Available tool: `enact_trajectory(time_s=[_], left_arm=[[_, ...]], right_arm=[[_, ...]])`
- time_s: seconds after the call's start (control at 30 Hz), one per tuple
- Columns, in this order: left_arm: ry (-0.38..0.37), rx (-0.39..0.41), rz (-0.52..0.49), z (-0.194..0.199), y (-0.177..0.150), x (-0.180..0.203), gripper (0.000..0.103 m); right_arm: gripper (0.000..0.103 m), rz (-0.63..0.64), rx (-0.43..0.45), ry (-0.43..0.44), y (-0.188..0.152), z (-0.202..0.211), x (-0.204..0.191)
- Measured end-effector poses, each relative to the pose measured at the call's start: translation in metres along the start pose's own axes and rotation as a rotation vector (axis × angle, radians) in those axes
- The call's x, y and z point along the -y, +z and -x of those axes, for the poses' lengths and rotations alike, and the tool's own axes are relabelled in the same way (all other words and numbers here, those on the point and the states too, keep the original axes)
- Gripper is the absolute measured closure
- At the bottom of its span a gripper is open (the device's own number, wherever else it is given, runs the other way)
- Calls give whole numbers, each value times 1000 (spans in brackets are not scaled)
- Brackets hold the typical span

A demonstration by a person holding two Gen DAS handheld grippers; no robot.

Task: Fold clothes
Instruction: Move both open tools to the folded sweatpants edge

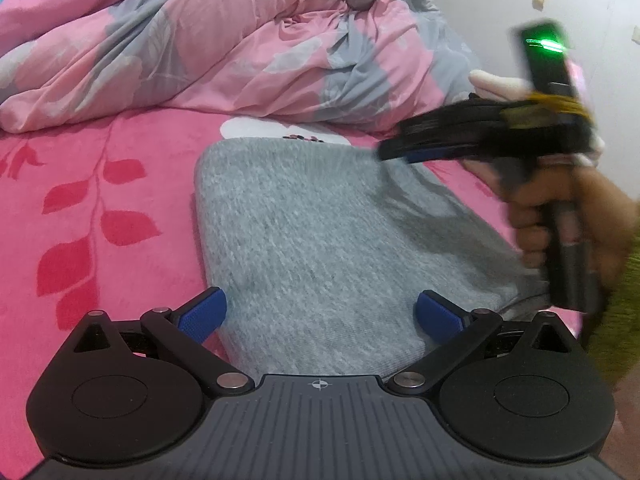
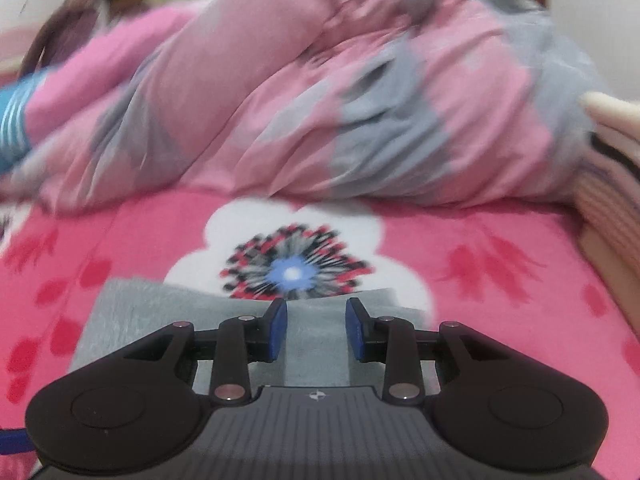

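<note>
Pink floral bedspread [image 1: 100,184], rumpled quilt [image 1: 224,40] far. Grey garment [image 1: 320,240]: folded compact, apparently near finished. Left gripper [image 1: 320,314] wide open, empty; right gripper [image 2: 316,330] partly open, empty.

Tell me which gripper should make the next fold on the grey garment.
Probably the left gripper: it is open, straddling the near edge of the grey garment. The right gripper hangs open, apparently above the far end, holding nothing.

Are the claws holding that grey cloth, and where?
No. The left claw is wide open over the near end of the grey cloth. The right claw is partly open above its far edge, with nothing between its pads.
</note>
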State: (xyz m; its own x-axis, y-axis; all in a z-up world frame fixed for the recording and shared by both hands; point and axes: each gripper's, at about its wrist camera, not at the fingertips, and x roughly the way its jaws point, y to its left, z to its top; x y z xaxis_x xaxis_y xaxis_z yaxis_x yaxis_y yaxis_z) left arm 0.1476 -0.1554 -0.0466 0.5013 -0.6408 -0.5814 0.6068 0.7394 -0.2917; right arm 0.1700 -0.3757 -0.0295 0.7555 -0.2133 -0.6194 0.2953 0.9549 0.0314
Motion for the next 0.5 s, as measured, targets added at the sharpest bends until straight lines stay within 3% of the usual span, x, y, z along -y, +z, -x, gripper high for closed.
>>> enact_trajectory(time_s=[0.13,0.23,0.37,0.43,0.5], left_arm=[[-86,-13,117,6,7,-22,1],[-179,-36,247,7,7,-44,0],[-232,-111,325,0,1,-59,0],[-248,-130,314,-2,0,-59,0],[-263,-144,298,-3,-1,-57,0]], right_arm=[[58,-259,26,61,-12,42,68],[42,-440,-45,160,-43,55,115],[40,-631,-164,290,-85,59,164],[40,-696,-228,378,-104,50,173],[40,-713,-230,487,-112,47,176]])
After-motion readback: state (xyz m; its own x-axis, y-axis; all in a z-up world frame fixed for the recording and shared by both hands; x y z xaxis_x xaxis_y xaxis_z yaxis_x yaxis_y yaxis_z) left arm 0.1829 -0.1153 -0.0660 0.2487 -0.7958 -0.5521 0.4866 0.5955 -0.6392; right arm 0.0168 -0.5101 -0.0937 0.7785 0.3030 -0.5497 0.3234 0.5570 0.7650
